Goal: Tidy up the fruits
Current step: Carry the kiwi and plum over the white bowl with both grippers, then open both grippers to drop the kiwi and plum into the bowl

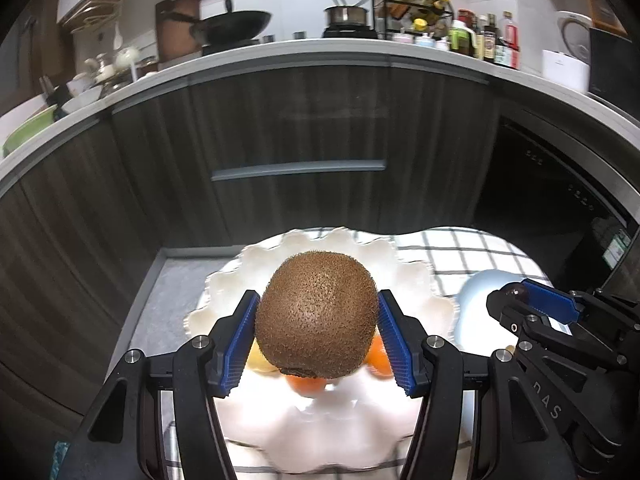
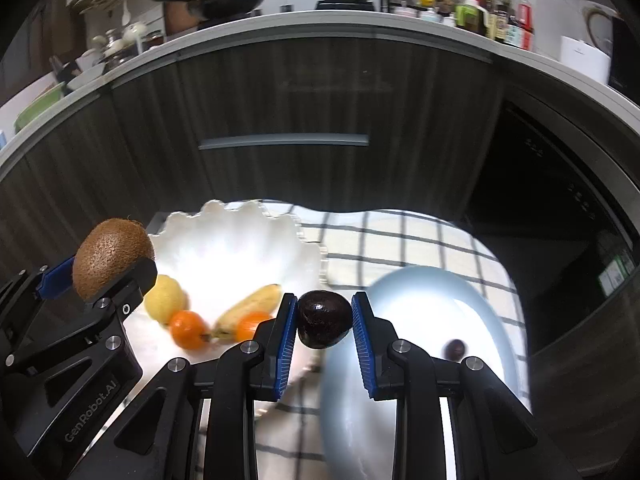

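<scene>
Dark wood-grain kitchen cabinets (image 1: 280, 128) and a crowded grey countertop (image 2: 280, 26) stood behind a table laid with a black-and-white checked cloth (image 2: 400, 240). On that cloth a white scalloped bowl (image 2: 224, 248) sat at about nine o'clock from a pale blue plate (image 2: 460, 312), the two just beside each other. A brown fuzzy kiwi (image 1: 316, 316) was clenched between the blue pads of the left gripper (image 1: 318, 336), held in the air above the white bowl. A dark, glossy plum-like fruit (image 2: 323, 319) was gripped between the pads of the right gripper (image 2: 324, 326), raised over the near rim of the blue plate. Inside the bowl lay a yellow lemon-like fruit (image 2: 166, 300), a banana (image 2: 250, 308) and two small oranges (image 2: 188, 330), close together. A second small dark fruit (image 2: 455, 349) rested on the blue plate at about four o'clock from the held one. Farther back, a black wok (image 1: 232, 26) and a steel pot (image 1: 346, 14) sat on the counter.
</scene>
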A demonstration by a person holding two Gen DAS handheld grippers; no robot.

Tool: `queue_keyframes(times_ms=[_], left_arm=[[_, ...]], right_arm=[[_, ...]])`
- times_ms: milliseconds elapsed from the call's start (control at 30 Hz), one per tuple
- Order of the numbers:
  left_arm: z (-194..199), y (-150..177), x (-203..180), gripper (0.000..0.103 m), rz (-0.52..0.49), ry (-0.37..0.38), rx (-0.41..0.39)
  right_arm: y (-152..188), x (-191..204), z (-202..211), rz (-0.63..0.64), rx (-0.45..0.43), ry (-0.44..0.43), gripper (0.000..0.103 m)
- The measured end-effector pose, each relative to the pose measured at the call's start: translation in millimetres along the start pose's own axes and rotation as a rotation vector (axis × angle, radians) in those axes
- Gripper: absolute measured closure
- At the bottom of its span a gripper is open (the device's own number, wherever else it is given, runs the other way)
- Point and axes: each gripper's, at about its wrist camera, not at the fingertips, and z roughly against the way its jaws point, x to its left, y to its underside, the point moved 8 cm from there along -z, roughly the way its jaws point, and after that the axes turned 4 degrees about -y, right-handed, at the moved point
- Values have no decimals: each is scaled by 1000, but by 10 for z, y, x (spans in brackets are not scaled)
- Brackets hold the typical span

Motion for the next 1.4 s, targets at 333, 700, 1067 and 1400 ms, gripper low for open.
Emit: queue_keyframes(times_ms=[333, 700, 1067, 1400], left_arm=[[-233, 235, 411, 45, 34, -38, 48], [-502, 477, 519, 45, 45, -37, 113], [-683, 738, 446, 45, 35, -23, 184], [-760, 897, 425, 45, 39, -32, 236]], right_arm=[[89, 393, -335, 47, 54, -27, 74], [312, 538, -598, 64, 122, -35, 74], [516, 505, -715, 59, 179, -23, 74], [585, 492, -733, 71, 188, -5, 73]])
